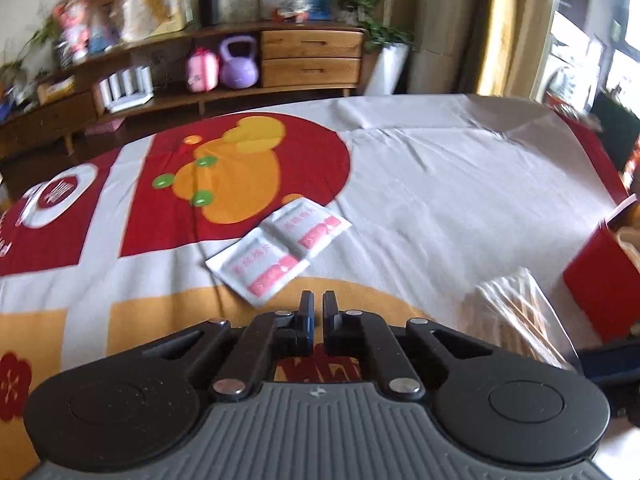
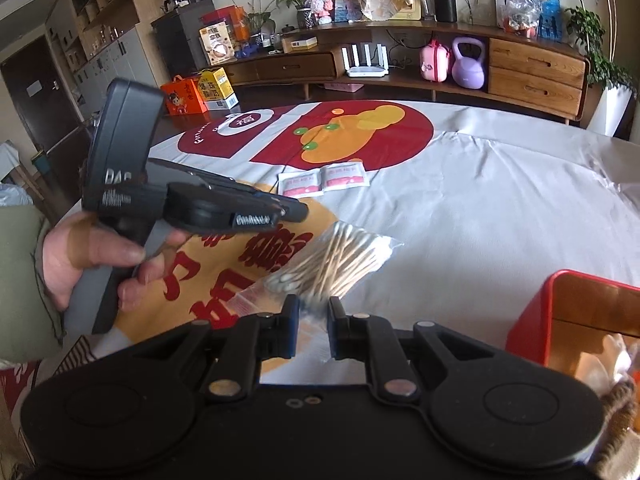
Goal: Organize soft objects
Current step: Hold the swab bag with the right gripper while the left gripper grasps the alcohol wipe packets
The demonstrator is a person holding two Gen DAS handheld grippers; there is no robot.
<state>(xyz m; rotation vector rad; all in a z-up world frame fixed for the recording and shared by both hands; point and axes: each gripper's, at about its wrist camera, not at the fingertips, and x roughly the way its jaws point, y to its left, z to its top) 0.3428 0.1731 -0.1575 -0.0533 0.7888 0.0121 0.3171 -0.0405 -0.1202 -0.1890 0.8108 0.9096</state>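
Right hand-held gripper (image 2: 313, 312) spread over blurred swab bag (image 2: 332, 258); left hand-held gripper (image 1: 318, 307) nearly pressed together (red box (image 2: 576, 320) cropped).

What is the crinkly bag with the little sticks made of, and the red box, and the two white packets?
The bag of cotton swabs looks like thin clear plastic: shiny, see-through. The sticks inside look pale, wood or paper; hard to tell. The red box seems smooth and glossy, perhaps metal or coated card. The white packets look like sealed paper or foil sachets, matte with printed pink.

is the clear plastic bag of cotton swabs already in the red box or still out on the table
Out. The clear plastic bag of wooden cotton swabs lies on the tablecloth, left of the red box, just ahead of the open right gripper.
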